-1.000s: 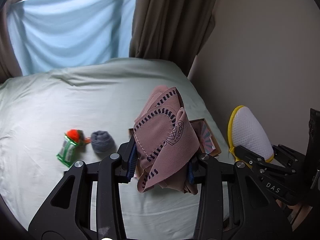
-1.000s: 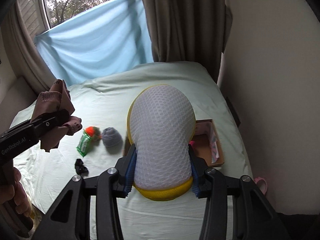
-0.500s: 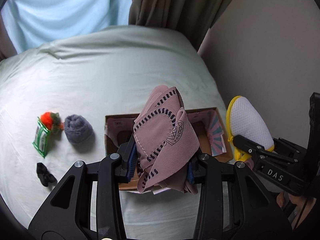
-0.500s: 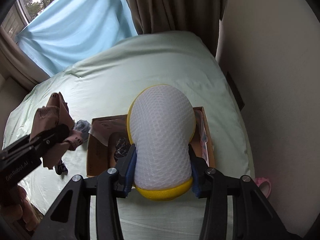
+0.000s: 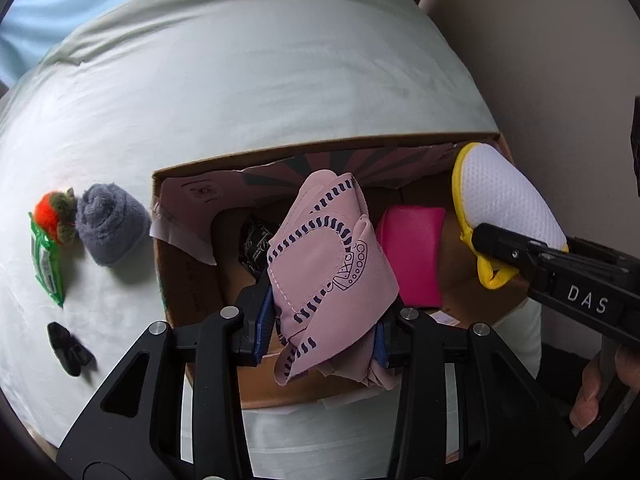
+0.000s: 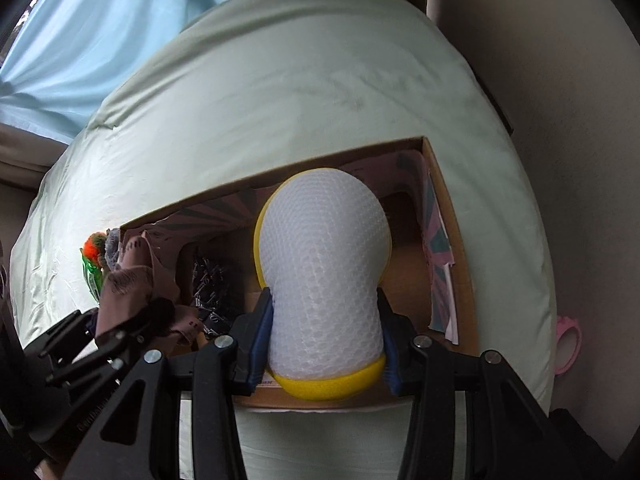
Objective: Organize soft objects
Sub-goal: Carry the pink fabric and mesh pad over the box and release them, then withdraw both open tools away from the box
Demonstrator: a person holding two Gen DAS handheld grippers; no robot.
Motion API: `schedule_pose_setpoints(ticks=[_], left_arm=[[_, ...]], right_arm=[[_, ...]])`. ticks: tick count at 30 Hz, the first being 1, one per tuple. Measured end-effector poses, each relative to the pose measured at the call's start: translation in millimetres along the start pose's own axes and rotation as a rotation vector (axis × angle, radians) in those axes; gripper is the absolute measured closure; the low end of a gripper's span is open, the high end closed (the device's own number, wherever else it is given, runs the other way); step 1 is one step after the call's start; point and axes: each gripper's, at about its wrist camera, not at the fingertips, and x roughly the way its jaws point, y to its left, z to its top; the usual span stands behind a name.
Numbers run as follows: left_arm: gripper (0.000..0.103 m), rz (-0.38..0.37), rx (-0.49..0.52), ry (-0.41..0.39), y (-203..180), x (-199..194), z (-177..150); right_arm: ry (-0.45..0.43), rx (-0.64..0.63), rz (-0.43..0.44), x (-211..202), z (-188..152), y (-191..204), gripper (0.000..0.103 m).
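Soft, even daylight enters from the upper left, shadows stay faint, and fisheye distortion bends and darkens the edges.

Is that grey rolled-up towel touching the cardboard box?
Apart. The left wrist view shows a strip of pale bedsheet between the grey rolled towel and the cardboard box wall.

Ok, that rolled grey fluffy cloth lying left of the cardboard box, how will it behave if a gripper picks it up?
The rolled grey fluffy cloth looks soft and light, so it would likely squash between the fingers. Its coil looks loose, with nothing seen binding it, so it may unroll and hang floppy. The fuzzy surface probably grips well rather than slipping.
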Motion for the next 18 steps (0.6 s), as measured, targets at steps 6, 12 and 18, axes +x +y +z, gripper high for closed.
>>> schedule_pose_setpoints(ticks=[6, 12, 18], left_arm=[[0.000, 0.086, 0.050, -0.022, -7, 0, 1], [0.000, 0.113, 0.082, 0.001, -9, -1, -3], [0.000, 0.105, 0.062, -0.010, -5, -11, -5]], right_arm=[[-0.034, 0.021, -0.009, 9, 9, -7, 0.011], [-0.050, 0.018, 0.009, 11, 11, -12, 0.001], [-0.066, 0.022, 0.033, 9, 8, -13, 0.001]])
